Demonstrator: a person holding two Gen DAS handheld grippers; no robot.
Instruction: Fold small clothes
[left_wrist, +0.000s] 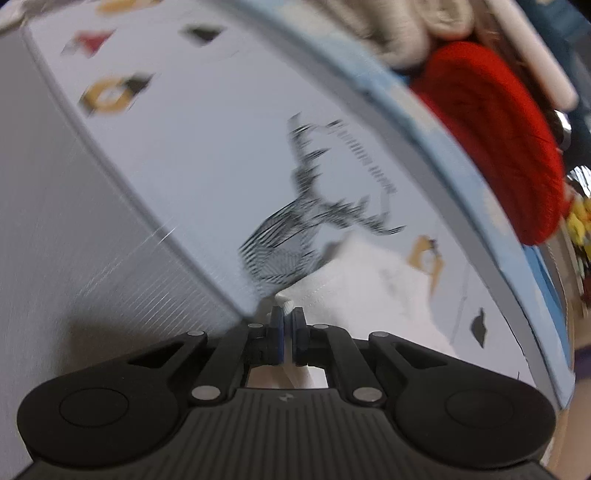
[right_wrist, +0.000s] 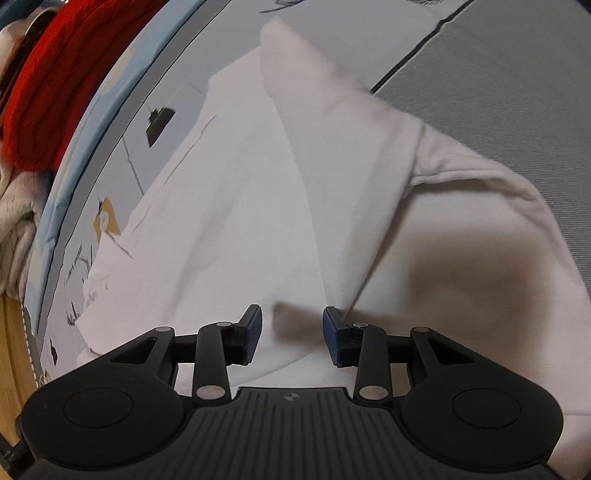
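My left gripper (left_wrist: 287, 319) has its jaws pinched nearly together on a bit of white cloth, prob. an edge or corner of the white garment (right_wrist: 258, 206); I hold it there so the cloth can be carried w/o slipping, and the left view is blurred, so exactly which part is clamped cannot be told. My right gripper (right_wrist: 292, 328) has its jaws wide, holding nothing, poised just over the garment's near edge, w/ its shadow on the cloth, placed, I judge, to take a second grip for the next fold. Garment lies spread on the printed sheet (left_wrist: 207, 155), partly folded: one flap lies over the body w/ a crease running away from me. Long axis approx. runs from the right jaws toward the far top of the right view, bulky rolled part to the right. Red knit item (left_wrist: 491, 136) sits beyond the sheet's blue border, apart from the work.
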